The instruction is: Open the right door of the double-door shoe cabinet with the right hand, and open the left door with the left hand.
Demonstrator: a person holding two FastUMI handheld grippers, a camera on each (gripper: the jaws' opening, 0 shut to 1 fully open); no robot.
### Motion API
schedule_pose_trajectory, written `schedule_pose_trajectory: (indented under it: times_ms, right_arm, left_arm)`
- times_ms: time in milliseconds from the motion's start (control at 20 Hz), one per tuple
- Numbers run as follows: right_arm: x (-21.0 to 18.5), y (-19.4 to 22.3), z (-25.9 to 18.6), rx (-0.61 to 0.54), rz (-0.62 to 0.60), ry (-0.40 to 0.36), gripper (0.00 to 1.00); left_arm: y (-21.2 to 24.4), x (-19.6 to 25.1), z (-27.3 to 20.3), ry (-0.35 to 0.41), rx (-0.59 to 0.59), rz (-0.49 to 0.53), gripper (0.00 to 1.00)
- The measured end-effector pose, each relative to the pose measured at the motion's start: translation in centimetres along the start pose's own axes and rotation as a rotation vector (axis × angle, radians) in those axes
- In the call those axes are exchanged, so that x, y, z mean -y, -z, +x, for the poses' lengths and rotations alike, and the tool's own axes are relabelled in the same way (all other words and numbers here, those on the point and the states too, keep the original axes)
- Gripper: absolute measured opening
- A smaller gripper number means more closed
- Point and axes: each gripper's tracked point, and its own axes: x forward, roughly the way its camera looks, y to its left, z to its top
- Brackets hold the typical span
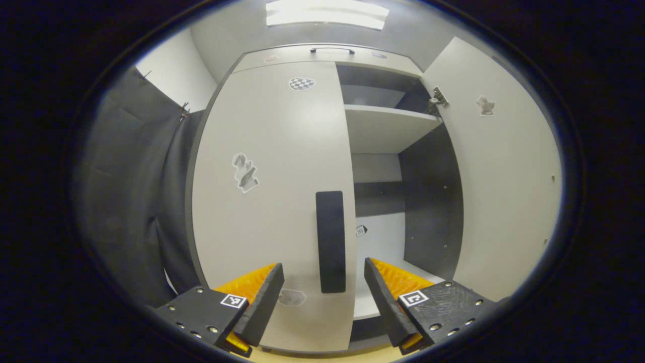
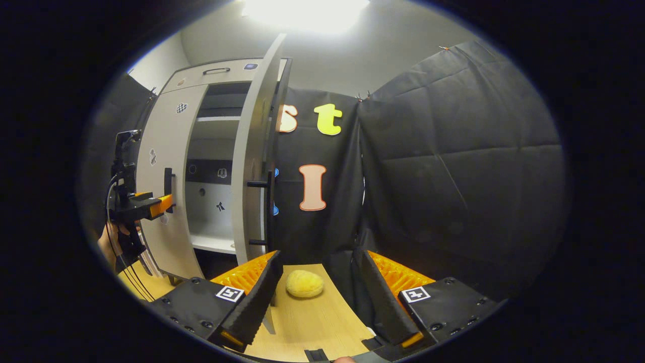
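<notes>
1. While the right door (image 1: 496, 176) of the shoe cabinet (image 1: 322, 55) stands swung wide, we see the left door (image 1: 272, 191) closed.
2. Our left tool (image 1: 322, 297), fingers apart, faces that door's dark handle (image 1: 330, 242), gripping nothing.
3. Our right tool (image 2: 317, 297), fingers apart and empty, hangs over the wooden floor (image 2: 312, 322) near a yellow fuzzy ball (image 2: 305, 283), beside the open door's edge.

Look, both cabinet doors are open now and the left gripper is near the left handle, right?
Not quite. Only the right door is open; the left door is shut, as the left gripper view shows. The left gripper is near the left handle, open around it.
</notes>
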Motion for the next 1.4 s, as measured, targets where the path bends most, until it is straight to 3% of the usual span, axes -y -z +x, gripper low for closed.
schedule_pose_trajectory:
  times_ms: [500,550,750,900,1100,1250,1400]
  right_arm:
    - [1.9,0.9,-0.3,-0.021,0.010,0.070,0.98]
    - [1.9,1.0,-0.2,-0.024,0.008,0.069,0.98]
    - [1.9,1.0,0.0,-0.020,0.010,0.061,0.98]
    - [1.7,1.1,0.2,-0.023,0.014,0.043,0.98]
    - [2.2,1.3,-0.1,-0.022,0.019,0.030,0.97]
    - [3.2,1.0,-0.2,-0.016,0.024,0.023,0.98]
    - [3.9,0.6,-0.5,-0.002,0.047,0.007,0.98]
  left_arm:
    - [1.4,-1.0,3.8,-0.035,-0.040,-0.050,0.94]
    - [1.5,-1.1,4.3,-0.032,-0.041,-0.050,0.80]
    - [1.2,-0.7,4.6,-0.032,-0.039,-0.017,0.81]
    - [1.1,0.2,4.7,-0.018,-0.044,0.015,0.62]
    - [1.3,1.0,4.4,0.020,-0.060,-0.003,0.28]
    - [1.3,0.9,4.2,0.014,-0.076,-0.017,0.21]
    - [1.4,0.7,4.0,0.020,-0.085,-0.041,0.22]
